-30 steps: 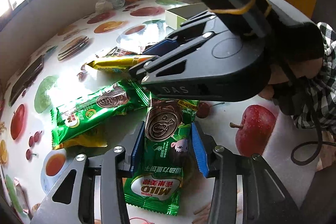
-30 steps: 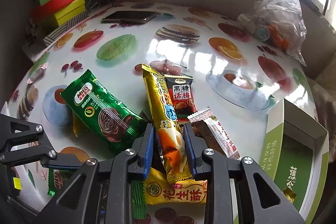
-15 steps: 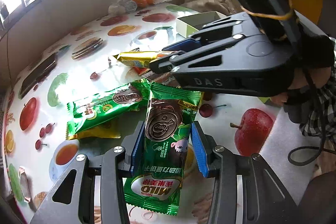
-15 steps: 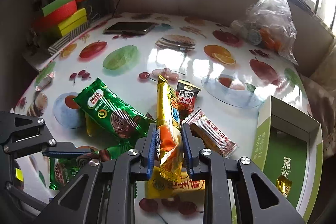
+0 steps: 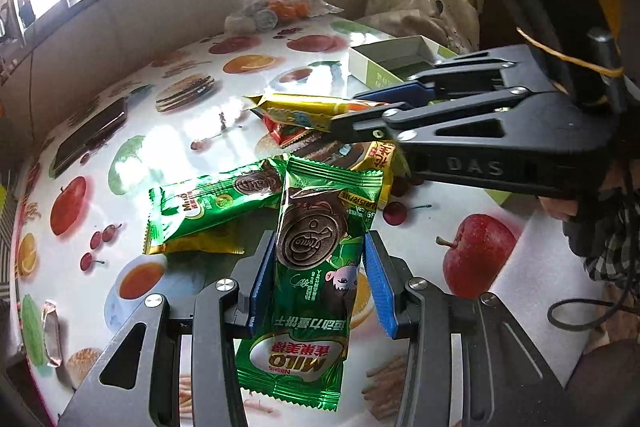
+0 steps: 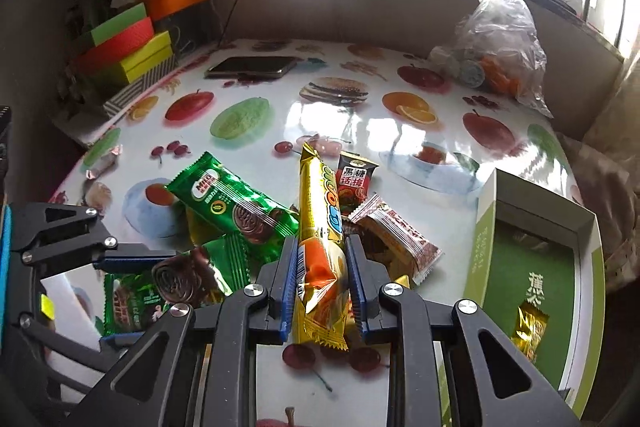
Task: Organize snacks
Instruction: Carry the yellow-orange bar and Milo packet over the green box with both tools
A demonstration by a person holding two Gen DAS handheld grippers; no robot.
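Fingers first: our right gripper [image 6: 322,281] has its blue pads closed narrow on the lower half of the yellow snack bar [image 6: 320,247], which stands up the centre of the right wrist view with its far end pointing toward the window. Our left gripper [image 5: 316,279] is closed at a middling width on the green Milo packet [image 5: 316,263], pads pressing its two long edges in the lower centre of the left wrist view, the printed end hanging below the jaws. We judge both snacks are gripped and ready to be carried, so doing this step well means holding the pinch steady and lifting each wrapper clear before any sideways travel, since foil slips and crumples easily. Beneath the bar, in the middle of the right wrist frame, lie a second Milo packet [image 6: 236,207], a small red plum candy [image 6: 354,179] and a brown-and-white wrapper [image 6: 396,235], all close enough that a low drag could scatter them. Further out, at the right edge of that frame, the open green box [image 6: 532,267] sits on the fruit-print table [image 6: 360,123], one gold sweet [image 6: 528,327] already inside; we take it for the likely destination. We should approach over its near wall and release low, one hand at a time, to keep the grippers from colliding.
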